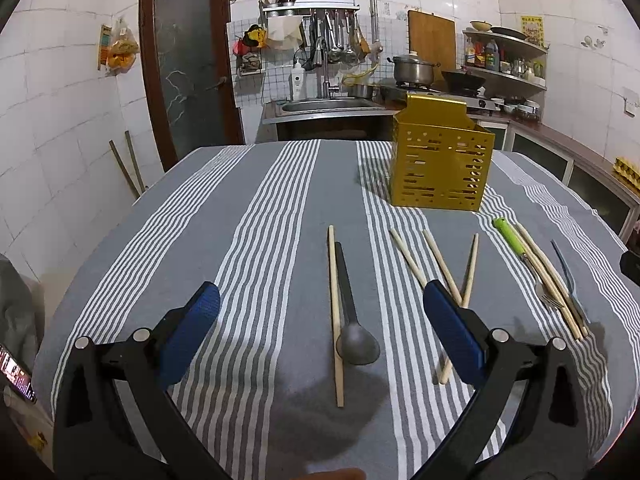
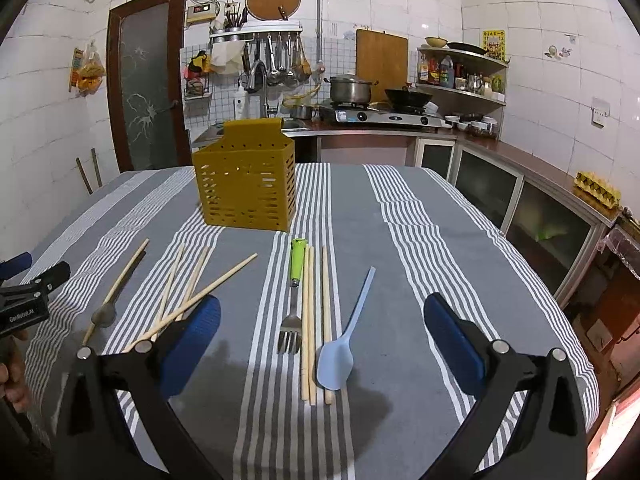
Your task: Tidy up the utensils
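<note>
1. Left wrist view: nothing is sorted yet, by my read. The yellow holder (image 1: pixel 440 156) stands upright at the far side of the striped tablecloth (image 1: pixel 256 240), and no handles show above its rim. Every utensil I can see lies flat on the cloth.

2. Same view, the spread: a dark spoon (image 1: pixel 352 320) lies right beside a single chopstick (image 1: pixel 334 312). Three loose chopsticks (image 1: pixel 444 268) cross each other to the right. Further right sit a green-handled fork (image 1: pixel 520 252), another pair of chopsticks (image 1: pixel 552 280) and a blue spoon (image 1: pixel 568 276).

3. Left gripper (image 1: pixel 322 334): jaws spread wide, holding nothing, hovering above the dark spoon and its chopstick.

4. Right wrist view: same story here. The holder (image 2: pixel 246 184) stands beyond the utensils. The fork (image 2: pixel 294 300), the chopstick pair (image 2: pixel 316 320) and the blue spoon (image 2: pixel 344 336) lie close together, straight ahead.

5. Right gripper (image 2: pixel 322 340): also spread wide and empty, poised over that cluster, touching nothing. The whole job looks left to do.
</note>
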Tool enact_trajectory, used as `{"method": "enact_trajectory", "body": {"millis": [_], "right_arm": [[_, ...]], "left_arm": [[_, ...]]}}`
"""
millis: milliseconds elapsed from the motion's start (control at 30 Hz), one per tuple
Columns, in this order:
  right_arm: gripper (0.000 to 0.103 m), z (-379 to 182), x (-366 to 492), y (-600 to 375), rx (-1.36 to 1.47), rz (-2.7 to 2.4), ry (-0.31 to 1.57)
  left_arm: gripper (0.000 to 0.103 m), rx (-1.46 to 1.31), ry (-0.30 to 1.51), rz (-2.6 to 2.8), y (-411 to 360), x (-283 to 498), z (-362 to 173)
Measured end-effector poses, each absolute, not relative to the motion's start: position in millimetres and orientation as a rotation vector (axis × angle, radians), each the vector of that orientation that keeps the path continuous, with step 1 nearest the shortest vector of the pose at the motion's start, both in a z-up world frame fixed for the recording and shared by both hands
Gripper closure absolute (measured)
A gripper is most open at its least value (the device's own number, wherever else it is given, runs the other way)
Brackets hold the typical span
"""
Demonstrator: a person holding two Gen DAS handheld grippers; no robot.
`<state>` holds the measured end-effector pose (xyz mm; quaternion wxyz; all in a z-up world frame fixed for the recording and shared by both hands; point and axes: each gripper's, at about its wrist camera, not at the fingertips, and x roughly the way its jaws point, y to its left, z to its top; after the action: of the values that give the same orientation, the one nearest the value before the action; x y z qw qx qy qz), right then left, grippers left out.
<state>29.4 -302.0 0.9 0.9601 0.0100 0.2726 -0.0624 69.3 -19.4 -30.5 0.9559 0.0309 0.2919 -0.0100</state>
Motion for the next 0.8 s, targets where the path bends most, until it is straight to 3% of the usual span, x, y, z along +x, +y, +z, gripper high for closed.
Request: {"method": "enact_trajectory", "body": {"millis": [800], "right_arm": [[0.004, -5.3, 45.1, -291.4, 0.010, -0.120, 0.579]], "left_arm": [[0.005, 0.033, 0.615, -0.017, -9.1, 86.3, -37.9]]}}
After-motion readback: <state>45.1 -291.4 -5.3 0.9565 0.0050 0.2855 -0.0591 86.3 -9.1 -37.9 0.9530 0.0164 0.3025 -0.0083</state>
